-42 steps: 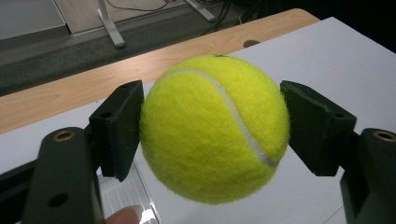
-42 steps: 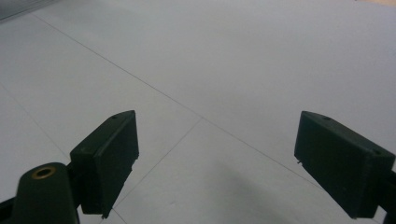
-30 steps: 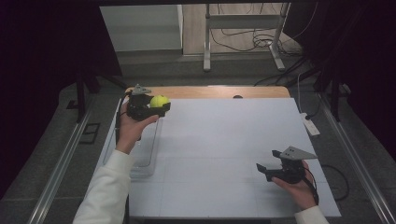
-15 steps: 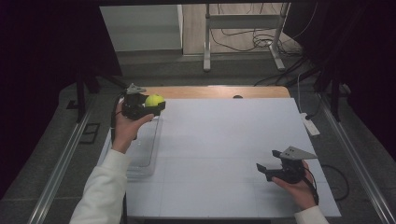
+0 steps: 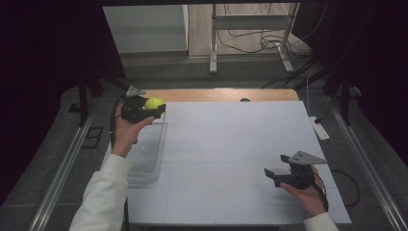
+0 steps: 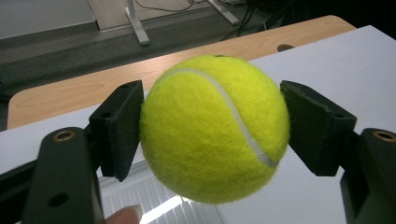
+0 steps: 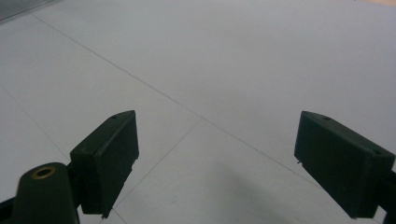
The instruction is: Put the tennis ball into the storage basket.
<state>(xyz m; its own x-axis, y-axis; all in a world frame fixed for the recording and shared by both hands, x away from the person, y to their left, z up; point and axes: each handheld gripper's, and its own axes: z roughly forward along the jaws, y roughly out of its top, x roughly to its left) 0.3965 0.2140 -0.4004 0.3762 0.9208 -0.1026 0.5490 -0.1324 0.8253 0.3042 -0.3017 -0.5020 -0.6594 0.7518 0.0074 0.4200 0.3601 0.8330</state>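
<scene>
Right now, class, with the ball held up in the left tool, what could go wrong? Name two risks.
1. The left tool grips the tennis ball only at its two sides, in the air; a round, fuzzy ball could slip out and roll across the table.
2. It hangs near the far rim of the clear tray; released there, it might bounce off and miss.

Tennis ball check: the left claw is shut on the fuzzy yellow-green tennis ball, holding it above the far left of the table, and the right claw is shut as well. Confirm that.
One thing is wrong: the right claw is open, its jaws wide apart with nothing between them, as the right gripper view shows. The rest stands: the left claw is shut on the fuzzy yellow-green tennis ball above the far left of the white table.
</scene>
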